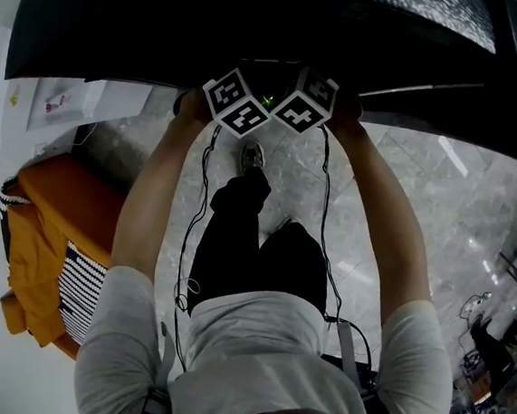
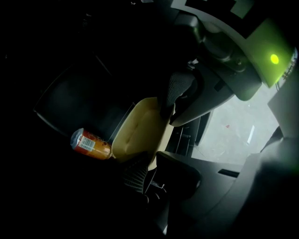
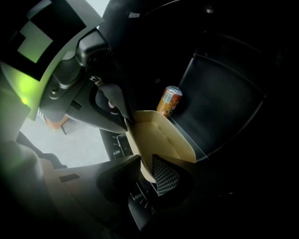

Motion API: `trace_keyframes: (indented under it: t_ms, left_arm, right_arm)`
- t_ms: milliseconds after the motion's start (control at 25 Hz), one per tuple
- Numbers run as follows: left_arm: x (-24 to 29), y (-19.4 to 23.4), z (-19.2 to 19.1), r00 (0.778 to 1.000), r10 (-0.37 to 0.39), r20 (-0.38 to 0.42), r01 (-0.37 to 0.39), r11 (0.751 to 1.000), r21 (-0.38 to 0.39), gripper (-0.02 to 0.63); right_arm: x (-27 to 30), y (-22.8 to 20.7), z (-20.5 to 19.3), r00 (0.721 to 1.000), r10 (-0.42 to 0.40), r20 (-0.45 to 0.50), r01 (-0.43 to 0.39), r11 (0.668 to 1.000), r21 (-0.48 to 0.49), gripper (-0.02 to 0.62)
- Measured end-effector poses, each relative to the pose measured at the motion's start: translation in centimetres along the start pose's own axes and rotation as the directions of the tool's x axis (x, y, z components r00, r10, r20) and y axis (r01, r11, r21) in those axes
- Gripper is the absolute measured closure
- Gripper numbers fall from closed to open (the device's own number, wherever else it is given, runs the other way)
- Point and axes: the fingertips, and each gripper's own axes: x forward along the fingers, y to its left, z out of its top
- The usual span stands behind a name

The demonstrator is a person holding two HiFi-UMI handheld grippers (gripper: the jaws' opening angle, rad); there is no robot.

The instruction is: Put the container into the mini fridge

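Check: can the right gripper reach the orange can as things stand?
Probably not directly. The right gripper has the container's end between its jaws, and the whole container lies between it and the orange can behind. It would likely need to back off and go over or around.

The cream shallow plastic container sits inside the dark mini fridge. An orange drinks can lies just beside it, deeper in. One end of the container stands between the left gripper jaws, and the opposite end between the right gripper jaws.
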Motion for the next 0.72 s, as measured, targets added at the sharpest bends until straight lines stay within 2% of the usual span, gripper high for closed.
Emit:
trace_keyframes:
  t_ms: [200,360,520,720]
  left_arm:
    - [-0.3,0.7,0.4,0.999,0.025,0.039,-0.024,0.999,-0.039,0.534]
    - [-0.3,0.9,0.6,0.998,0.007,0.061,-0.001,0.995,-0.103,0.522]
    - [-0.7,1.2,0.9,0.996,0.03,0.08,-0.021,0.994,-0.11,0.517]
    - [-1.1,1.2,0.9,0.995,0.028,0.101,-0.013,0.988,-0.153,0.514]
  right_arm:
    - [-0.3,-0.5,0.5,0.999,-0.029,0.036,0.028,0.999,0.032,0.488]
    - [-0.5,-1.1,0.8,0.998,-0.036,0.058,0.031,0.996,0.078,0.462]
    - [-0.8,-1.4,1.0,0.996,-0.036,0.078,0.027,0.994,0.109,0.449]
    - [-1.2,-1.5,1.3,0.993,-0.034,0.112,0.017,0.988,0.155,0.422]
